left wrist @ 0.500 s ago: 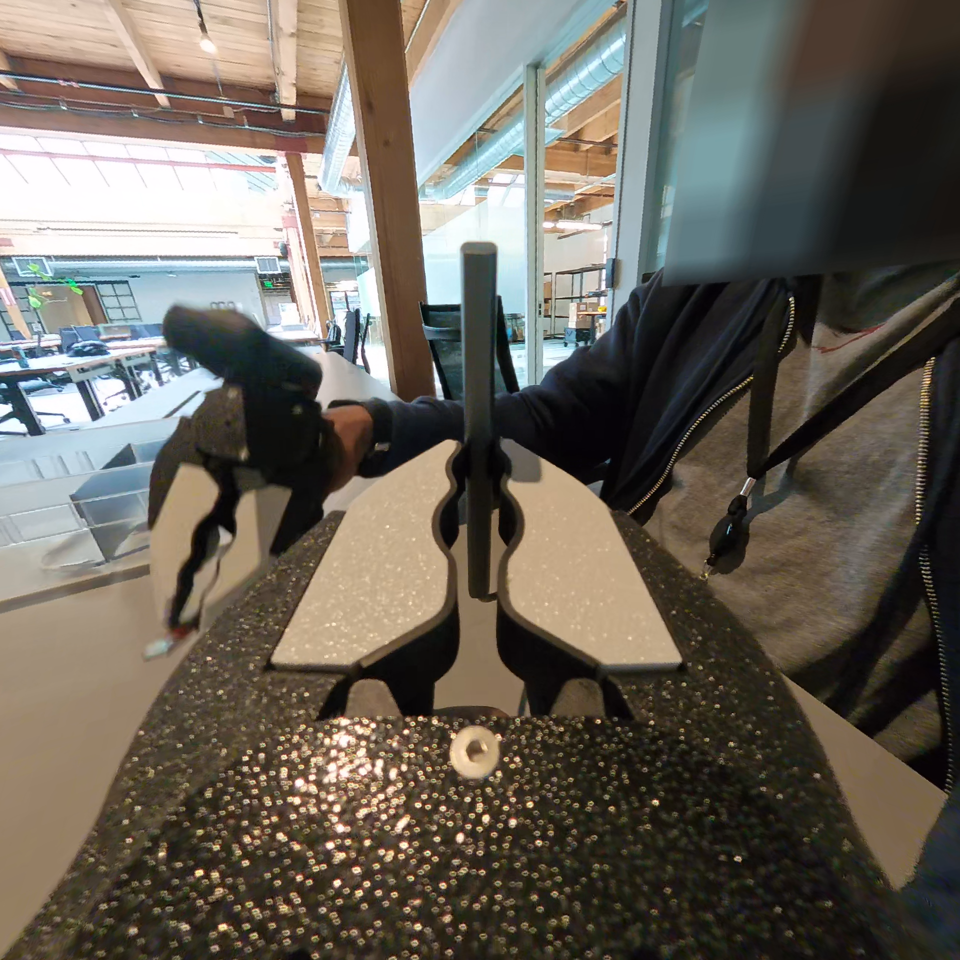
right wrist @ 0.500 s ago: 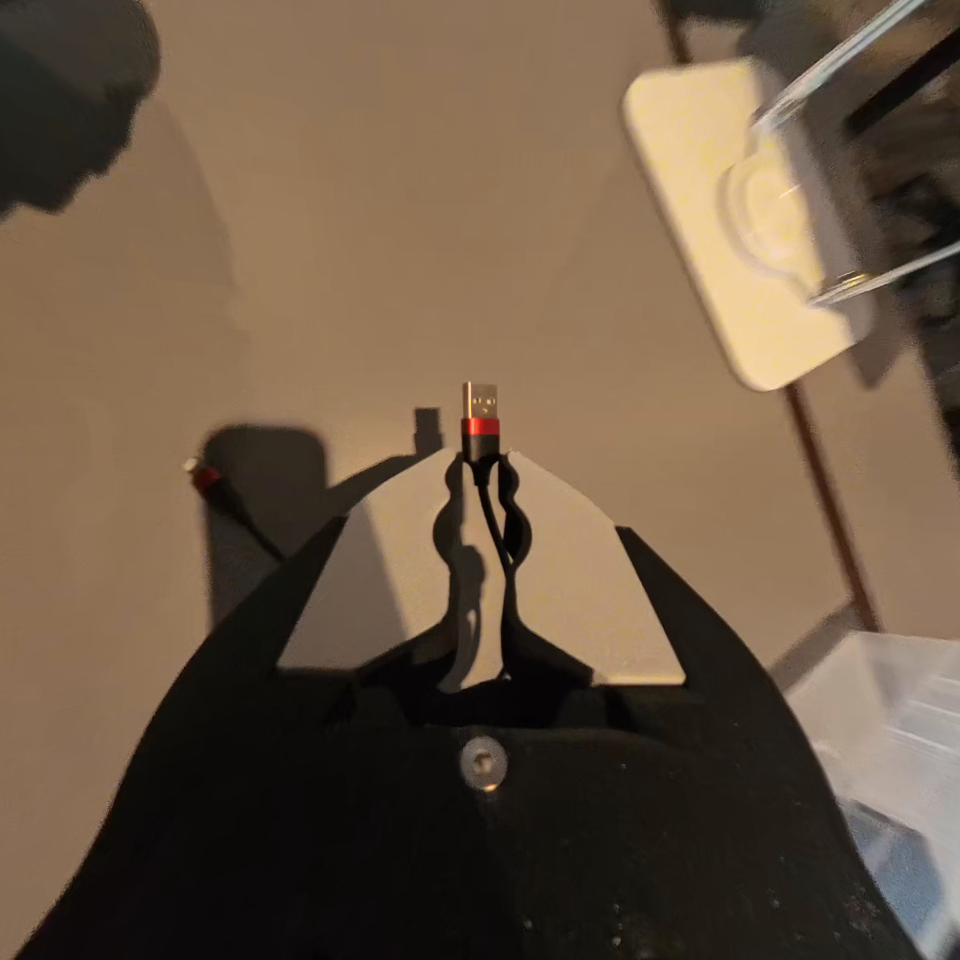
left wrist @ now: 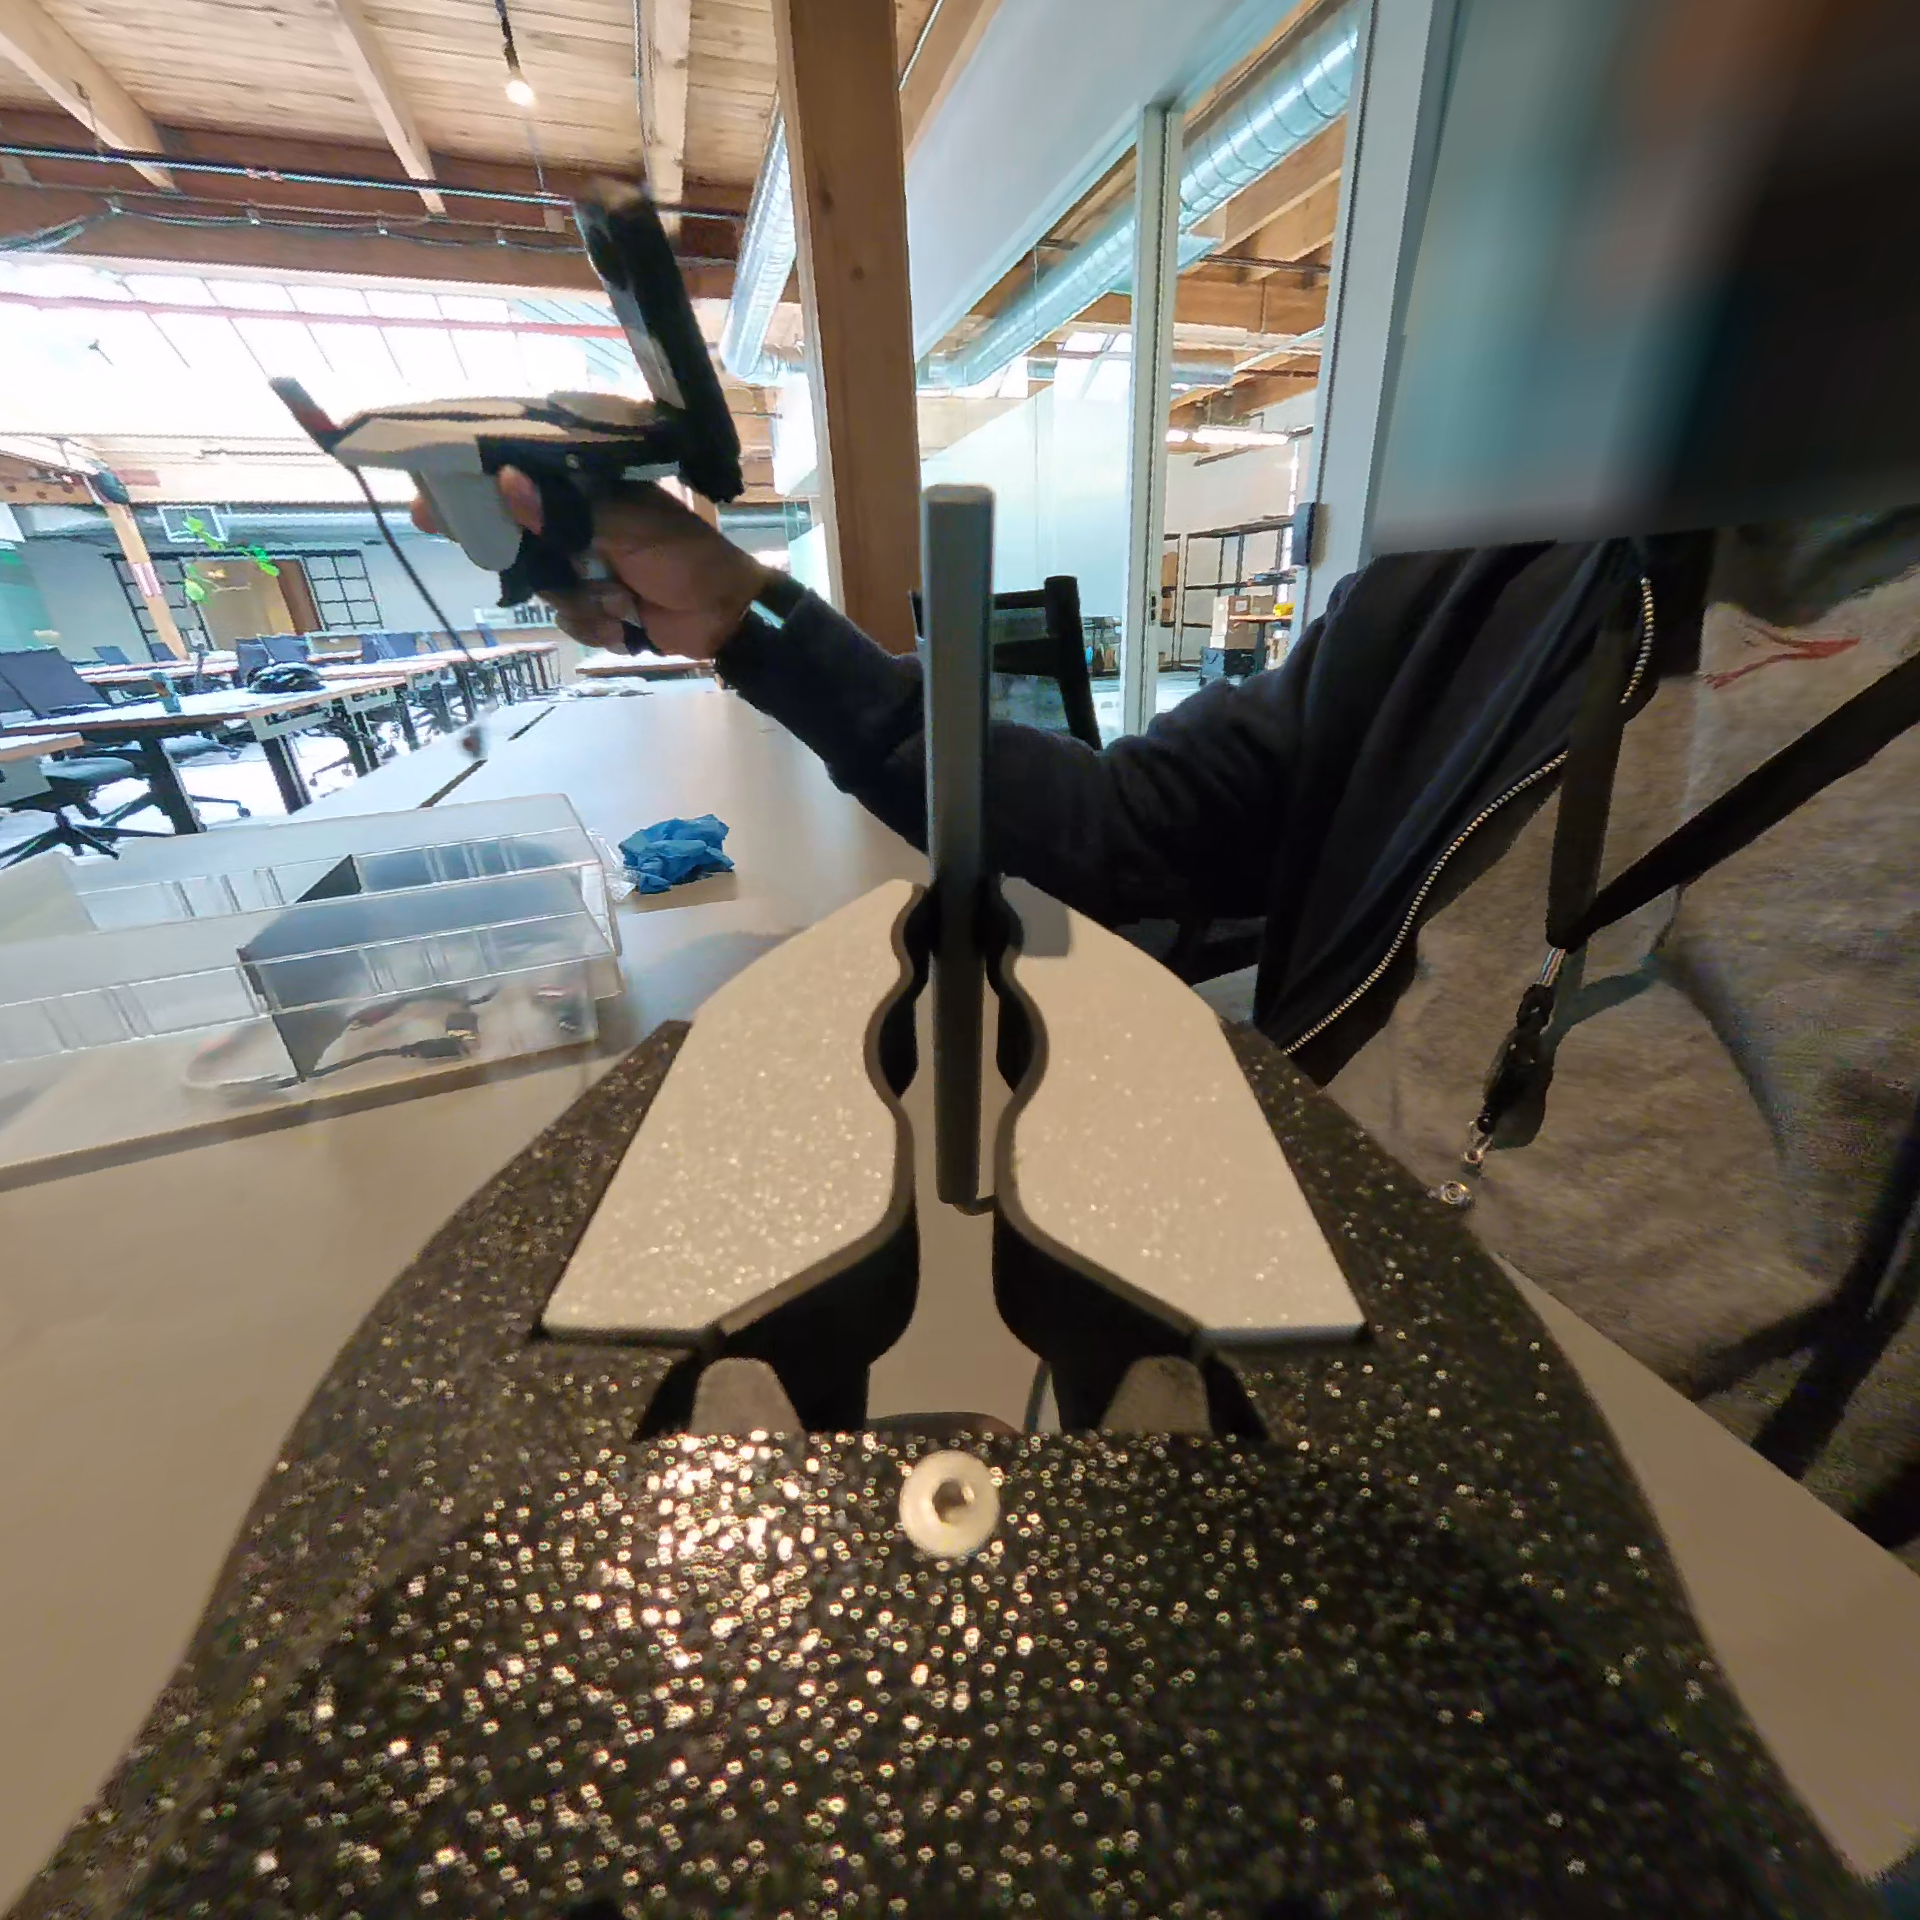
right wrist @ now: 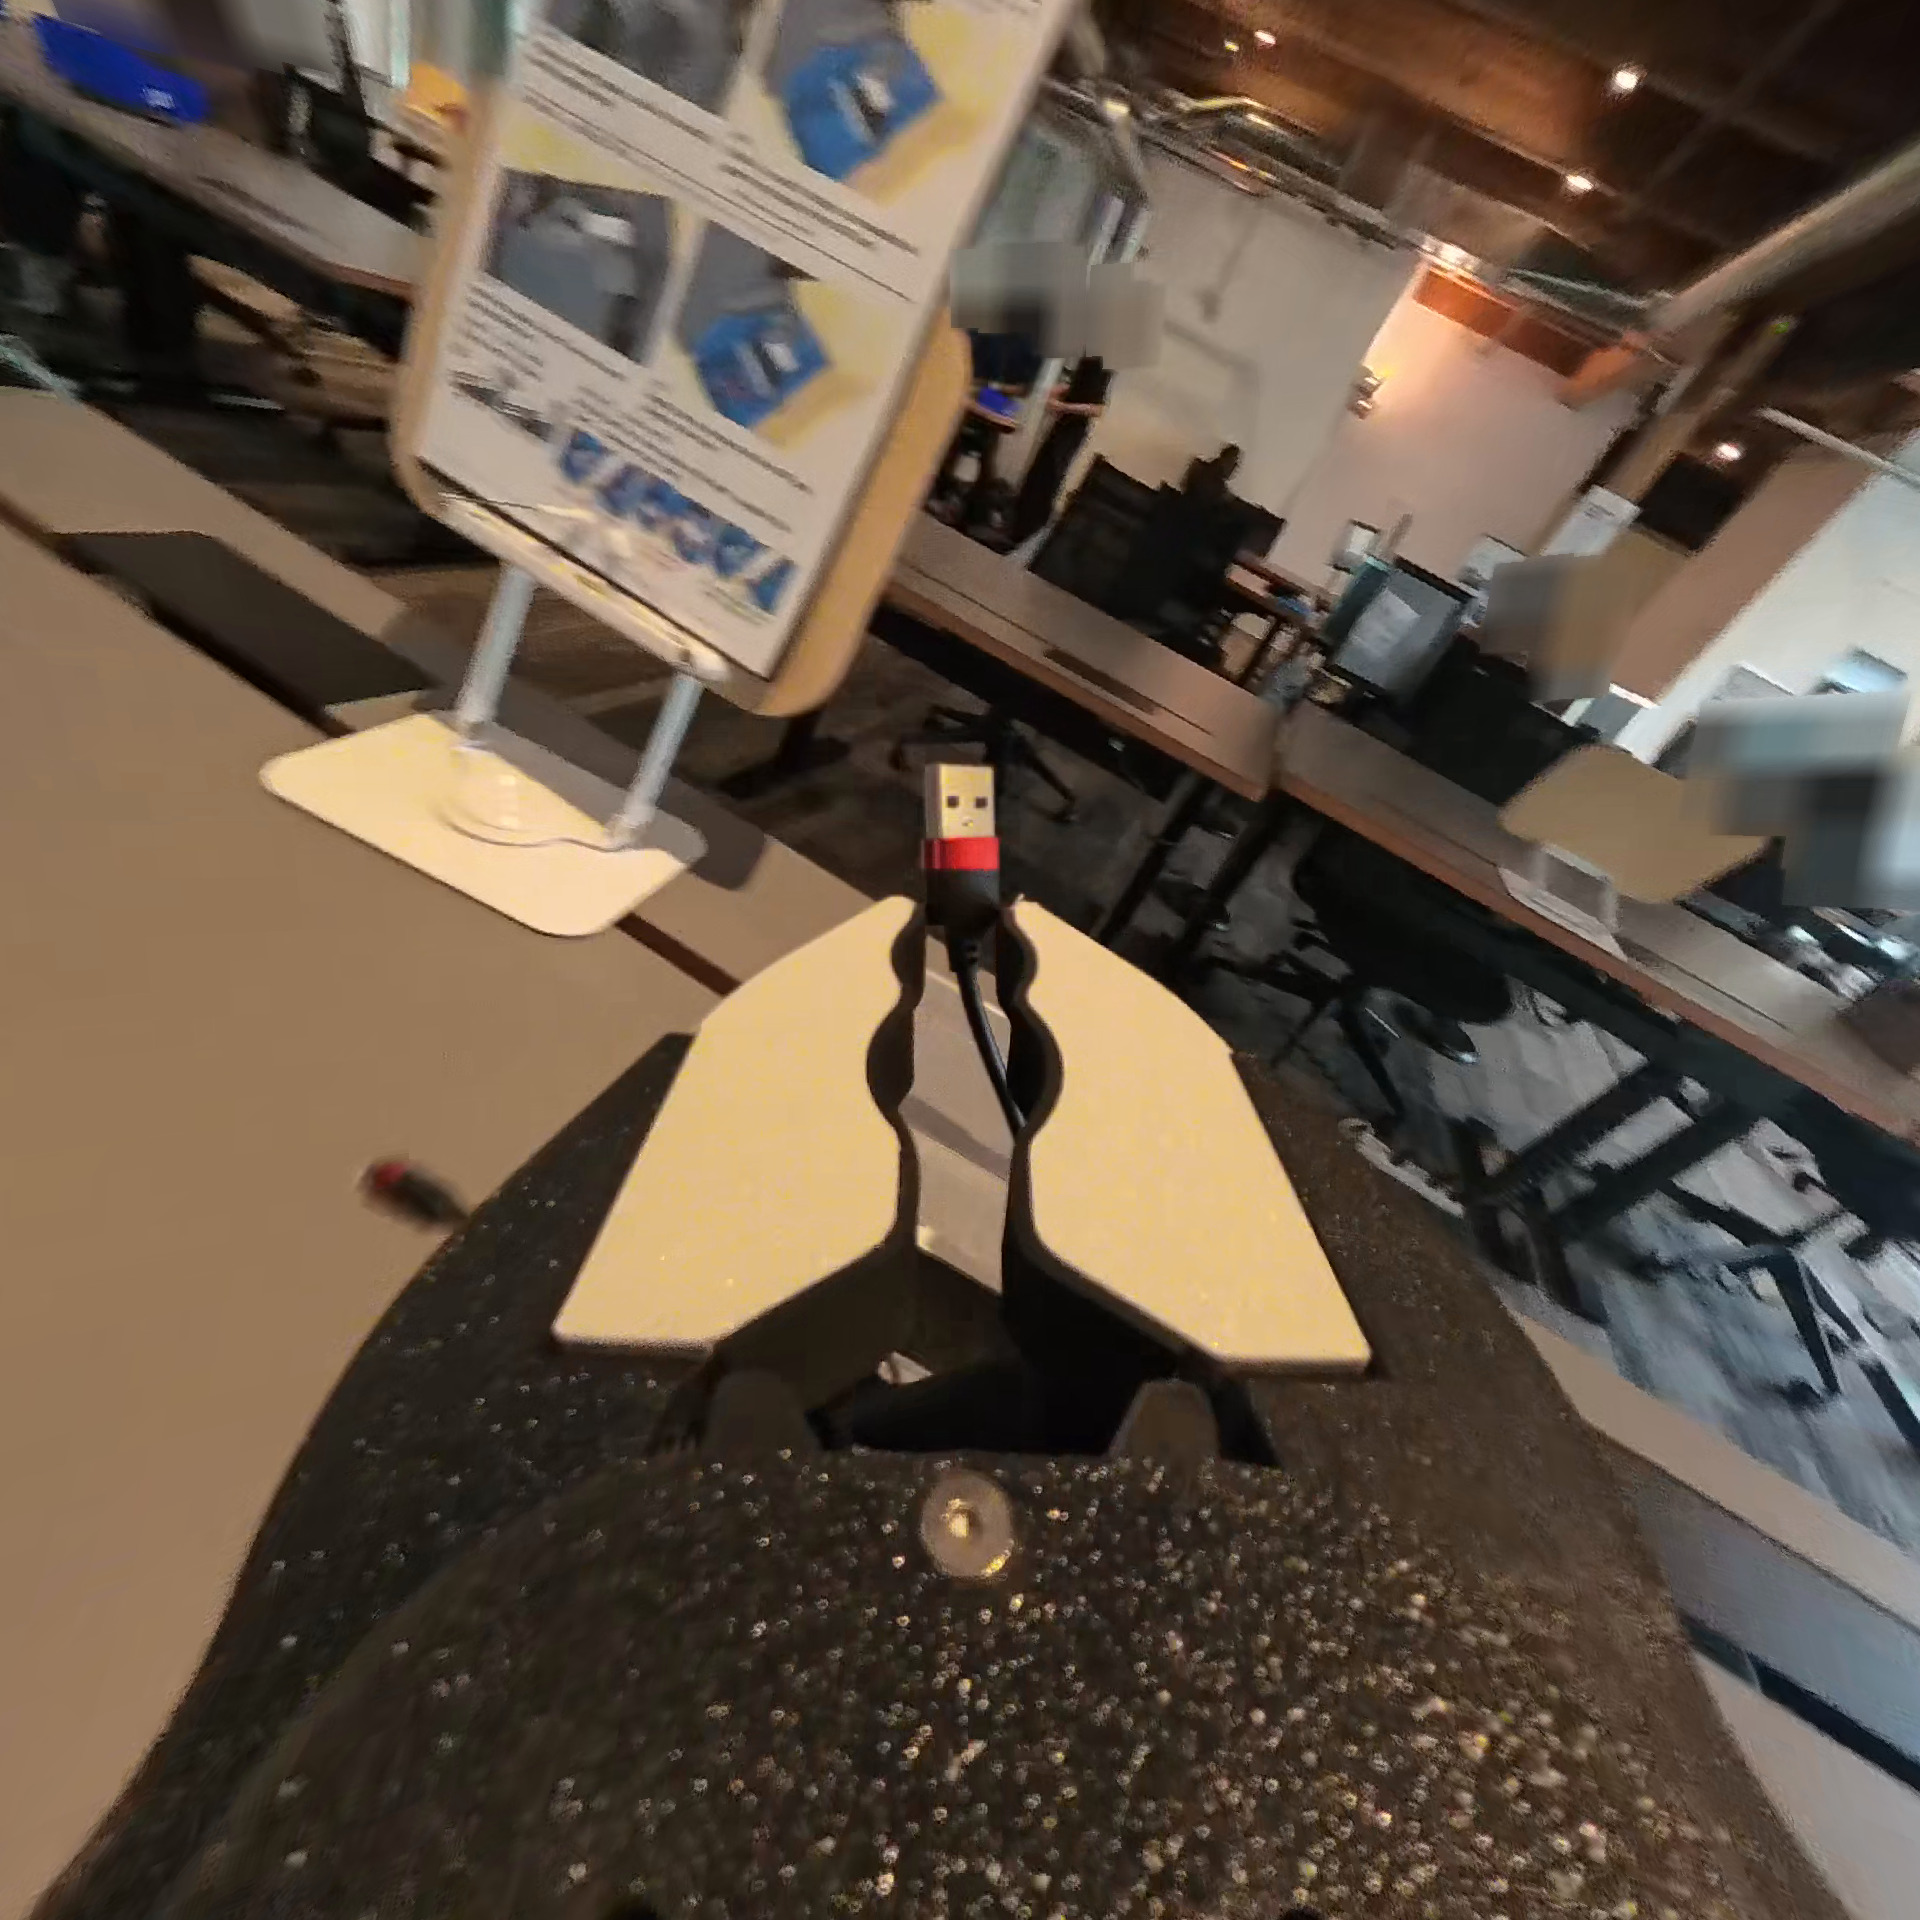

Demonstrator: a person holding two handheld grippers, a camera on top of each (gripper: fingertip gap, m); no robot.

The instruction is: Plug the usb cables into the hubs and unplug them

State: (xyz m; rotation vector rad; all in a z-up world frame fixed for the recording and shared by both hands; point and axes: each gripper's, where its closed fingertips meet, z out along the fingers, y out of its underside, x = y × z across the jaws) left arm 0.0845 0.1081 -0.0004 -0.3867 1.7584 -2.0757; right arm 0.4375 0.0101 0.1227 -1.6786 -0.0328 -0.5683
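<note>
The hub (left wrist: pixel 956 831), a slim grey bar, stands upright in our left gripper (left wrist: pixel 956 935), whose fingers are closed on its lower part, above the table (left wrist: pixel 208 1299). In the left wrist view we also see our right gripper (left wrist: pixel 343 431) held high and level by a hand (left wrist: pixel 644 571), a cable (left wrist: pixel 416 582) hanging from it. Clear bins (left wrist: pixel 416 935) and a blue glove (left wrist: pixel 675 852) sit on the table behind.

In the right wrist view, we have the right gripper (right wrist: pixel 961 914) pinched on the cable just behind its red collar, so the USB plug (right wrist: pixel 961 800) sticks out past the tips. The cable's other end (right wrist: pixel 400 1184) shows at the left. A sign stand (right wrist: pixel 478 821) is on the table ahead.
</note>
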